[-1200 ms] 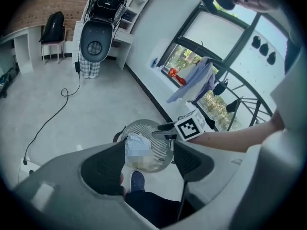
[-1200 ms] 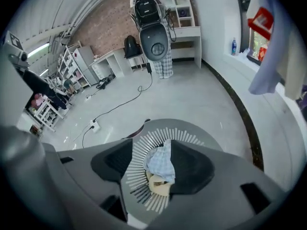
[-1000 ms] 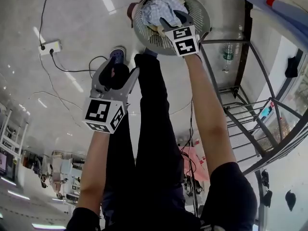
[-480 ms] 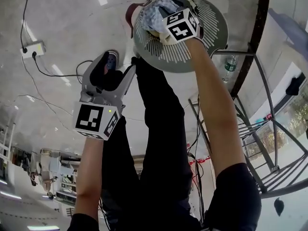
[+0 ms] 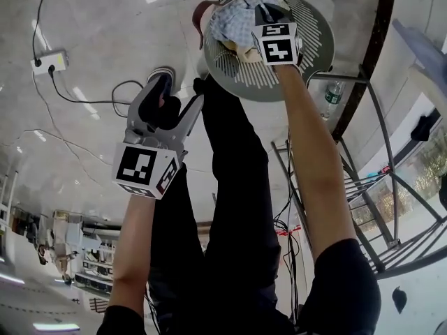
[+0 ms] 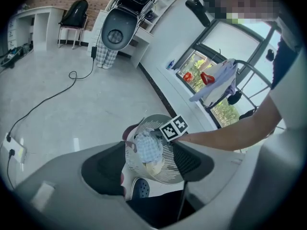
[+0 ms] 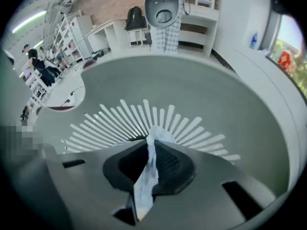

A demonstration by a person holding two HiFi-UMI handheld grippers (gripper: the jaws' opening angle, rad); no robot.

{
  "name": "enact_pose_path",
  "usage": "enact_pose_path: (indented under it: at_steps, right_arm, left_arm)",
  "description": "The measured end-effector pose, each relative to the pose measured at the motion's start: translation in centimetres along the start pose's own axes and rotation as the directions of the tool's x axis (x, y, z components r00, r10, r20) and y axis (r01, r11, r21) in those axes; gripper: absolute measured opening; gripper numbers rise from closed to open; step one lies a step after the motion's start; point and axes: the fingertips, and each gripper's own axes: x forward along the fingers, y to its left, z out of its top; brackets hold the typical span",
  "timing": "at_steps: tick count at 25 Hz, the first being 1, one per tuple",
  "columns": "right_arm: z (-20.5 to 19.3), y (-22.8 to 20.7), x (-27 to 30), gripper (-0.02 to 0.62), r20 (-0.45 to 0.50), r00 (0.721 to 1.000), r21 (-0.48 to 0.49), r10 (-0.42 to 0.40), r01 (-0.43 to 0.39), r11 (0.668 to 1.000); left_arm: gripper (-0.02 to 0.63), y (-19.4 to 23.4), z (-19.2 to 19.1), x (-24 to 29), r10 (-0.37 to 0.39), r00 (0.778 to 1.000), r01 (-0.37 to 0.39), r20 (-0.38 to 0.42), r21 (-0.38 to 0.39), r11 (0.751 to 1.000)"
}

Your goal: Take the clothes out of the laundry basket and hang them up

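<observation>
The round grey laundry basket [image 5: 307,54] stands on the floor by my feet, with a heap of pale blue checked clothes [image 5: 234,19] in it. My right gripper [image 5: 257,21] reaches down into the basket. Its jaws have just been closing, and they are shut on a fold of the pale blue cloth [image 7: 146,176] in front of the slotted basket wall [image 7: 144,116]. My left gripper [image 5: 174,96] hangs open to the left of the basket with nothing between its fingers. From the left gripper view [image 6: 148,164] the basket [image 6: 165,169] and clothes [image 6: 147,147] lie beyond the jaws.
A black metal drying rack [image 5: 377,187] stands at the right, with a water bottle [image 5: 334,93] at its foot. A power strip [image 5: 50,61] and cable lie on the floor at the left. My legs in black trousers [image 5: 230,187] and a shoe [image 5: 159,82] are beside the basket.
My right gripper has sunk deeper into the basket onto the clothes. My left gripper has come down a little beside the basket and stays open.
</observation>
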Motion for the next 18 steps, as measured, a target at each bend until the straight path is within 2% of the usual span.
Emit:
enact_pose_path:
  at_steps: [5, 9, 13, 18]
  right_arm:
    - [0.0, -0.4, -7.4, 0.032, 0.075, 0.993, 0.139, -0.090, 0.079, 0.987]
    - [0.8, -0.2, -14.3, 0.032, 0.140, 0.981, 0.189, -0.132, 0.105, 0.976]
    - [2.6, 0.7, -22.6, 0.032, 0.207, 0.962, 0.233, -0.176, 0.127, 0.964]
    - [5.4, 2.3, -32.5, 0.032, 0.295, 0.927, 0.295, -0.230, 0.141, 0.945]
  left_arm:
    - [0.305, -1.3, 1.6, -1.8, -0.022, 1.000, 0.022, -0.009, 0.027, 0.999]
    - [0.305, -3.4, 3.5, -3.4, -0.048, 0.999, 0.049, -0.016, 0.073, 0.996]
    - [0.305, -6.2, 5.1, -5.9, -0.101, 0.993, 0.109, -0.053, 0.158, 0.981]
    - [0.305, -10.2, 6.7, -9.0, -0.206, 0.975, 0.218, -0.079, 0.197, 0.956]
